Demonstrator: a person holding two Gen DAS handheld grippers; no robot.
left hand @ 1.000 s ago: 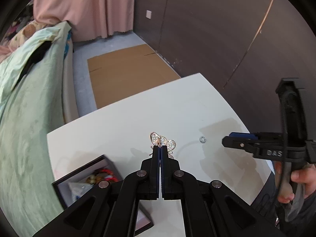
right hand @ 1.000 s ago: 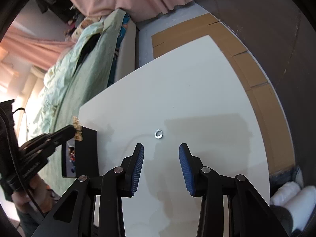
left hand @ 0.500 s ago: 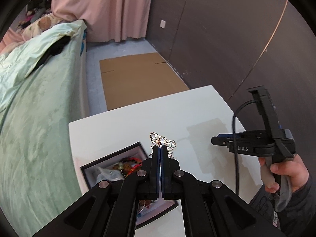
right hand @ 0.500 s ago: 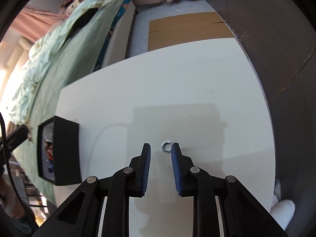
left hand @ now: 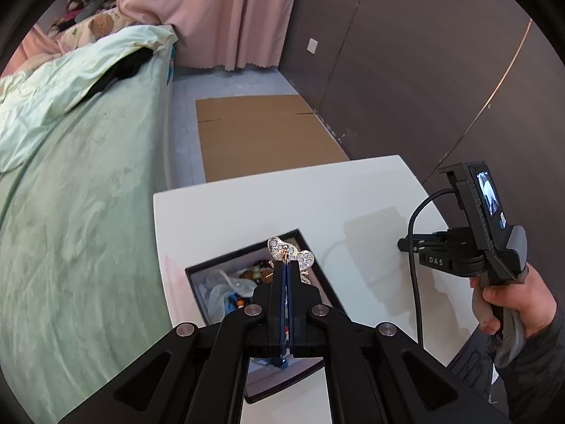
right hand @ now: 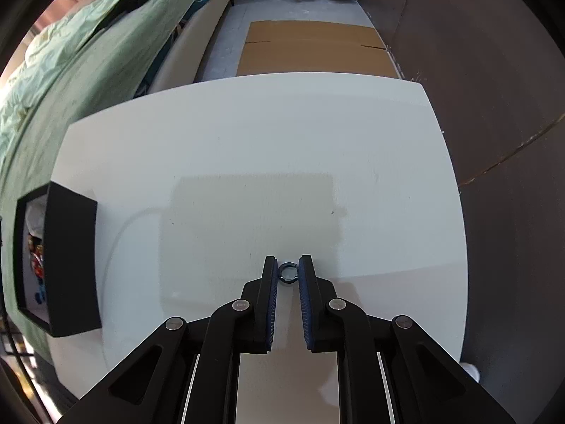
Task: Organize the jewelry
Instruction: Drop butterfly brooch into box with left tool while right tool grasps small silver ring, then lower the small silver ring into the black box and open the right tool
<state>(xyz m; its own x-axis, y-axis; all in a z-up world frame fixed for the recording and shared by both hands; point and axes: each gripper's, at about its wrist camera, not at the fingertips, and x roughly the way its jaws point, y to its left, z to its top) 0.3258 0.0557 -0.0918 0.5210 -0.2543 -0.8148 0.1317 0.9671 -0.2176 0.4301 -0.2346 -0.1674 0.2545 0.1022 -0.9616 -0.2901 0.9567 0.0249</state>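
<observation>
My left gripper (left hand: 286,263) is shut on a gold filigree butterfly ornament (left hand: 290,254) and holds it above the open black jewelry box (left hand: 319,268), which has several pieces of jewelry inside. My right gripper (right hand: 288,271) is low on the white table (right hand: 247,141). Its blue pads sit on either side of a small silver ring (right hand: 288,272), touching or nearly touching it. In the left wrist view the right gripper (left hand: 402,243) shows at the right, held by a hand. The box also shows at the left of the right wrist view (right hand: 70,261).
A bed with a green cover (left hand: 70,194) runs along the table's left side. Flat cardboard (left hand: 261,134) lies on the floor beyond the table. A dark wall (left hand: 423,70) stands to the right. A cable (left hand: 415,282) hangs from the right gripper.
My left gripper has carried the butterfly ornament over the jewelry box. My right gripper has moved down to the ring and narrowed its jaws around it.
</observation>
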